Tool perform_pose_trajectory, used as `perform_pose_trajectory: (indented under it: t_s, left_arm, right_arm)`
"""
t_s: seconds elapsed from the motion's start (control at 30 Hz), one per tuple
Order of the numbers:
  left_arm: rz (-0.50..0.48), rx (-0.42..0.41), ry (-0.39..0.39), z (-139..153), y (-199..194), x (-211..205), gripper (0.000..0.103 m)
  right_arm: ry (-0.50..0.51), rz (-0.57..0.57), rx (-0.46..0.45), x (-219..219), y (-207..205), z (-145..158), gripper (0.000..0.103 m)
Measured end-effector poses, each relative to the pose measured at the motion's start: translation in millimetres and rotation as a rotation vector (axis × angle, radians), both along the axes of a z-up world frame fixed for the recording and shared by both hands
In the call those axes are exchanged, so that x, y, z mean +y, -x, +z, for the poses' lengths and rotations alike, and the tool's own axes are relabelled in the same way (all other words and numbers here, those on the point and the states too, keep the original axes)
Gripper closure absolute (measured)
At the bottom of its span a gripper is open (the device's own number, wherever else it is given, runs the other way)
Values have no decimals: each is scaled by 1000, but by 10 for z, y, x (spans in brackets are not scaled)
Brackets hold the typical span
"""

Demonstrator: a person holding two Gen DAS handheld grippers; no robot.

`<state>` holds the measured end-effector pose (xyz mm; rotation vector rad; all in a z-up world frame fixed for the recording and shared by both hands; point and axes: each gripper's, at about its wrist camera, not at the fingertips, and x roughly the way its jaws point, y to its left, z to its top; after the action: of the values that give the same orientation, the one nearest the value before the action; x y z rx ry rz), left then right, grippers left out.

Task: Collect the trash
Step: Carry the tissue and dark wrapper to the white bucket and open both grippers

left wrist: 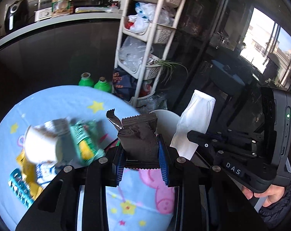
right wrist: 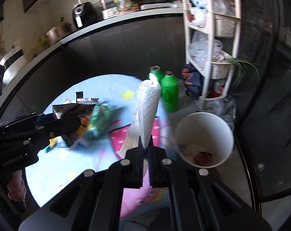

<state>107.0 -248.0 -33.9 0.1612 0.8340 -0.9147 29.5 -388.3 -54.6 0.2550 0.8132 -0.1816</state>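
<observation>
My left gripper (left wrist: 141,150) is shut on a dark crinkled snack wrapper (left wrist: 139,134), which sticks up between its blue pads (left wrist: 162,154). In the right wrist view that wrapper (right wrist: 72,109) hangs from the left gripper (right wrist: 68,123) at the left, above the table. My right gripper (right wrist: 145,150) is shut on a folded white paper towel (right wrist: 148,104) that stands upright; the left wrist view shows the towel (left wrist: 195,121) in the right gripper (left wrist: 189,134). A white paper tub (right wrist: 203,134) with scraps inside sits just right of the towel, and its rim (left wrist: 166,117) shows behind the wrapper.
A round table with a light-blue cartoon cloth (left wrist: 58,100) carries a blurred pile: a tipped white cup (left wrist: 41,144), a green packet (left wrist: 83,140) and yellow packets (left wrist: 28,165). Two green bottles (right wrist: 169,92) stand at its far edge. A white basket rack (left wrist: 143,44) stands behind.
</observation>
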Motion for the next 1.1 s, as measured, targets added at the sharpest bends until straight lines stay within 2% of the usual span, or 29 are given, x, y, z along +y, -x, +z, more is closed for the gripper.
perform_pose_trajectory:
  t_s: [0.23,0.43,0.57,0.77,1.1]
  left_arm:
    - [-86,35,15,-112,-50,-611,74]
    - [-133,91,10,-318,-114,-1068,74]
    - [-144,116,-21,-514,-189,-1363,74]
    - [-149,140,-65,-780,-299,-1666,74]
    - [-147,169,-111,-1038,-479,-1888,73]
  right_arm:
    - [-4,-104,7,-554,98,-148,97]
    - [-34,-171,46,-980,128,-445,97]
    - [-62,-196,67,-1172,106,-639,97]
    - [-101,-202,97,-1385,-40,-968,96]
    - [-166,-220,143,-1632,-214,-1432,96]
